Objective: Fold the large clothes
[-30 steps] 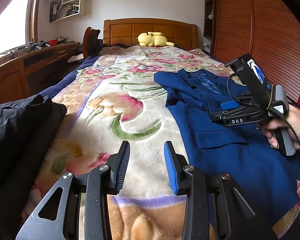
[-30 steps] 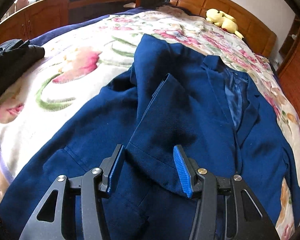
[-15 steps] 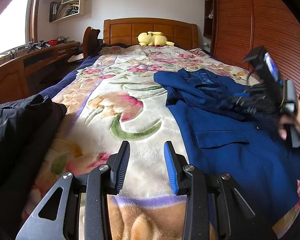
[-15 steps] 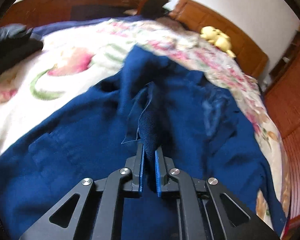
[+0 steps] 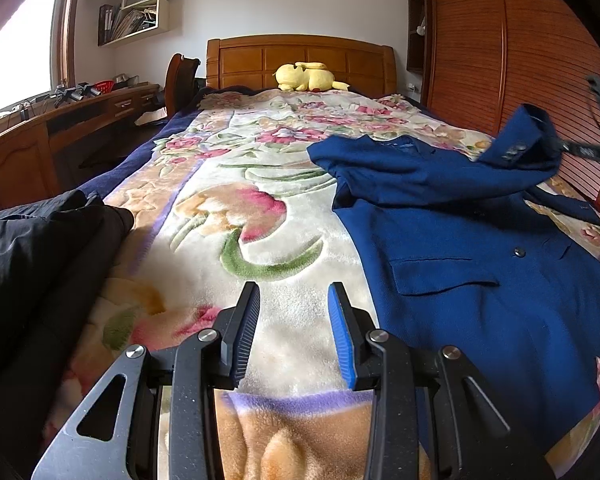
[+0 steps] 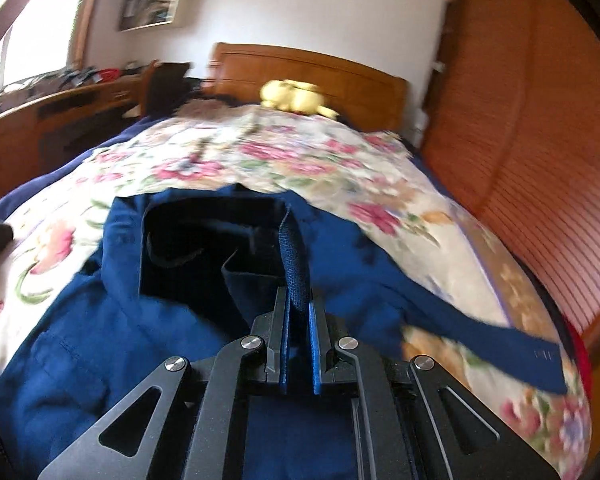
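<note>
A navy blue suit jacket [image 5: 480, 272] lies face up on the right half of the floral blanket [image 5: 240, 208]. My right gripper [image 6: 299, 304] is shut on the jacket's sleeve cuff [image 6: 294, 264] and holds it up. In the left wrist view that sleeve [image 5: 520, 148] hangs lifted toward the right edge, where the right gripper [image 5: 598, 152] is a blur. The other sleeve [image 6: 500, 344] trails to the right over the blanket [image 6: 340, 168]. My left gripper [image 5: 294, 316] hovers low over the blanket left of the jacket, open, nothing between its fingers.
A black garment [image 5: 32, 264] is heaped at the bed's left edge. A yellow plush toy [image 5: 304, 76] rests by the wooden headboard [image 5: 300, 60]. A wooden desk [image 5: 40, 132] runs along the left wall; slatted wardrobe doors [image 5: 500, 60] stand on the right.
My right gripper closed on the sleeve cuff, then swung up and to the right, pulling the sleeve off the jacket front. My left gripper stayed still.
</note>
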{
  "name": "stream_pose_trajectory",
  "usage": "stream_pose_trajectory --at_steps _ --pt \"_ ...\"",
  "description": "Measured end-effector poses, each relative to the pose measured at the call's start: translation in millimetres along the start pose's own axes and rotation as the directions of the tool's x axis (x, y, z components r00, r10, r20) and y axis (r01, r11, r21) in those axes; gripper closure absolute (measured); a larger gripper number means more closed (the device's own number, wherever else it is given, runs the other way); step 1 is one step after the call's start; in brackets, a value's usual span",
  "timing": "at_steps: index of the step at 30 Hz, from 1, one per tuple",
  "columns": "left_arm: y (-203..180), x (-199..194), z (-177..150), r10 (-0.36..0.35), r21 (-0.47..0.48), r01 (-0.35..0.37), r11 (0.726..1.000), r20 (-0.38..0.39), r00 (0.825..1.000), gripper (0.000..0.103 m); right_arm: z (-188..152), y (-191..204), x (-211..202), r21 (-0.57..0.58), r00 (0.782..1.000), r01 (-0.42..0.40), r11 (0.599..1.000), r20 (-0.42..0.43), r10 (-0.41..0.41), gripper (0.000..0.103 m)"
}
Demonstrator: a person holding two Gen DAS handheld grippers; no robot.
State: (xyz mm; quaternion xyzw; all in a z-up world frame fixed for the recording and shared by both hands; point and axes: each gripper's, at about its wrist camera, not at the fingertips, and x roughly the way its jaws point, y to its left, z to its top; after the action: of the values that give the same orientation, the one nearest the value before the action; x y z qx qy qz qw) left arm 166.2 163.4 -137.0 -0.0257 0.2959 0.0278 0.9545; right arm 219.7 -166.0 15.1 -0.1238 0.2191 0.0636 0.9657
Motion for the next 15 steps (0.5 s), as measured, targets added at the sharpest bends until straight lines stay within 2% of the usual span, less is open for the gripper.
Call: stream_pose_trajectory --at_steps 3,6,8,10,11,12,13,15 --pt "0.6 0.5 -0.5 0.002 -0.002 -0.002 1.0 -0.005 1.0 0.067 -29.0 -9.3 -7.1 0.058 0.997 -0.004 0.998 -0.072 0.009 0.095" --pt "0.2 2.1 -1.3 0.005 0.002 -0.005 1.0 -0.01 1.0 0.067 -63.3 -5.1 -1.7 0.069 0.98 -0.053 0.996 -0.188 0.065 0.093" --pt "-0.5 3.4 -1.9 0.012 0.007 -0.012 1.0 -0.015 1.0 0.067 -81.4 2.7 1.9 0.057 0.968 -0.071 0.996 -0.236 0.083 0.083" --pt "-0.7 3.8 -2.4 0.017 0.012 -0.017 1.0 -0.019 1.0 0.067 -90.7 5.9 0.9 0.054 0.965 -0.074 0.996 -0.247 0.085 0.074" --pt "-1.2 4.1 -2.9 0.02 0.014 -0.019 1.0 -0.021 1.0 0.067 -92.9 6.4 -0.1 0.06 0.966 -0.074 0.995 -0.245 0.087 0.063" --pt "-1.6 4.1 -3.4 0.022 0.016 -0.021 1.0 -0.021 1.0 0.067 -94.1 6.0 -1.7 0.066 0.968 -0.072 0.995 -0.237 0.086 0.058" --pt "-1.7 3.8 -3.6 0.023 0.018 -0.023 1.0 -0.022 0.999 0.067 -93.0 2.5 -1.6 0.067 0.97 -0.067 0.996 -0.229 0.08 0.054" --pt "-1.6 3.6 -3.5 0.022 0.017 -0.022 1.0 -0.019 1.0 0.067 -92.0 -2.9 -3.4 0.058 0.975 -0.069 0.996 -0.208 0.08 0.054"
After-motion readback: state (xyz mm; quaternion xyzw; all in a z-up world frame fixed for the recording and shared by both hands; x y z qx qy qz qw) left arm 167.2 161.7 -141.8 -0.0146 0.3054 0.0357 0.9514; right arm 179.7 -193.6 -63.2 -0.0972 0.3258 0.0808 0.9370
